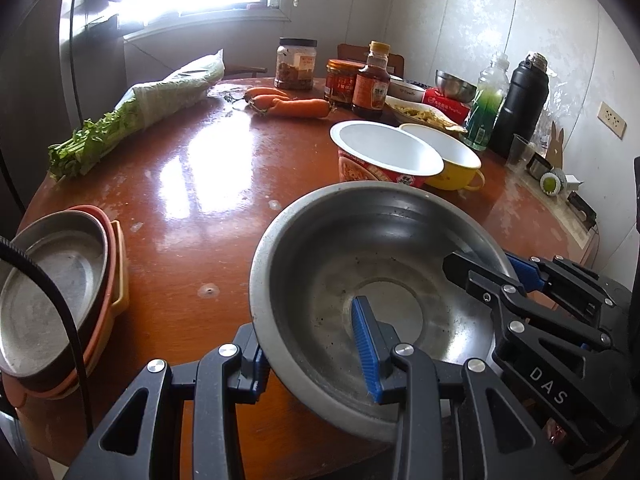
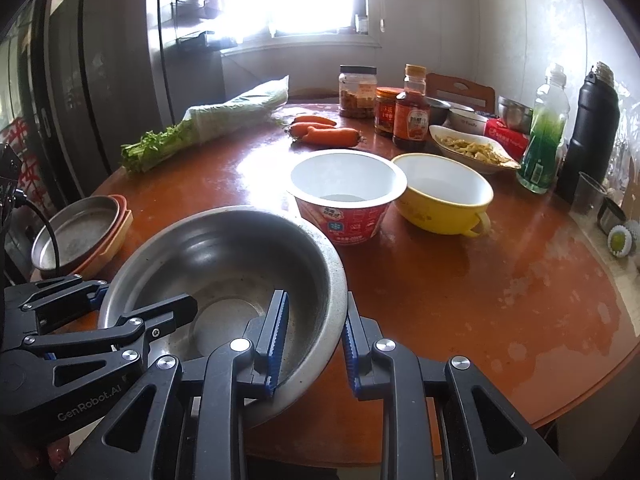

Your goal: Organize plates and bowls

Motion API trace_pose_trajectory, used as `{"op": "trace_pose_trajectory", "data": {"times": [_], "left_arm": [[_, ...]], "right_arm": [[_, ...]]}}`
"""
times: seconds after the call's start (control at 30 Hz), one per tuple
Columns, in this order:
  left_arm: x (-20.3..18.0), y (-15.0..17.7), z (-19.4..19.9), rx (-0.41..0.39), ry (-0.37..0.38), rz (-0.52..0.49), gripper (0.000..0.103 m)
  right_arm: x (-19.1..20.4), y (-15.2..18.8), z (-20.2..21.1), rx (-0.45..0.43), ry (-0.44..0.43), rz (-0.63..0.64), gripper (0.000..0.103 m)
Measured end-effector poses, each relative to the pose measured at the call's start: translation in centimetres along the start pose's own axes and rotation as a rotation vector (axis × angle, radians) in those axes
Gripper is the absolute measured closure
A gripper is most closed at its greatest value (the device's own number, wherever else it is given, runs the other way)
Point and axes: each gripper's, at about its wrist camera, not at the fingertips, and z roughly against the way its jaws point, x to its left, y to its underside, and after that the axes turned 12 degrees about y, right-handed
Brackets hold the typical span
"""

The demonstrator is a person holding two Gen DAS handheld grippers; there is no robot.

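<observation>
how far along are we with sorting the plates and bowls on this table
Done: a stack of plates sits at the table's left edge. In hand: both the left gripper and right gripper straddle the steel bowl's rim. Left: the noodle cup and yellow bowl stand loose, and small steel bowls sit at the back.

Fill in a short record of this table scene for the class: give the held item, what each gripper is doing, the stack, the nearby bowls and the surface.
held item: large round steel bowl
left gripper: straddles the bowl's near rim
right gripper: straddles the bowl's right rim
stack: round metal plate on orange plastic trays, left of the bowl
nearby bowls: red paper noodle cup, yellow enamel handled bowl, both upright
surface: round reddish-brown wooden table
</observation>
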Motion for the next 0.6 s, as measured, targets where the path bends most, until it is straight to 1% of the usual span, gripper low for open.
{"op": "trace_pose_trajectory", "data": {"times": [0.33,0.6], "left_arm": [[-0.4,-0.5,-1.1,0.008,-0.002,-0.003,0.066],[-0.6,-0.7,-1.6,0.006,-0.014,-0.005,0.065]], "right_arm": [[-1.0,0.2,-1.0,0.016,0.004,-0.026,0.077],[-1.4,0.2,-1.4,0.012,-0.004,-0.045,0.077]]}}
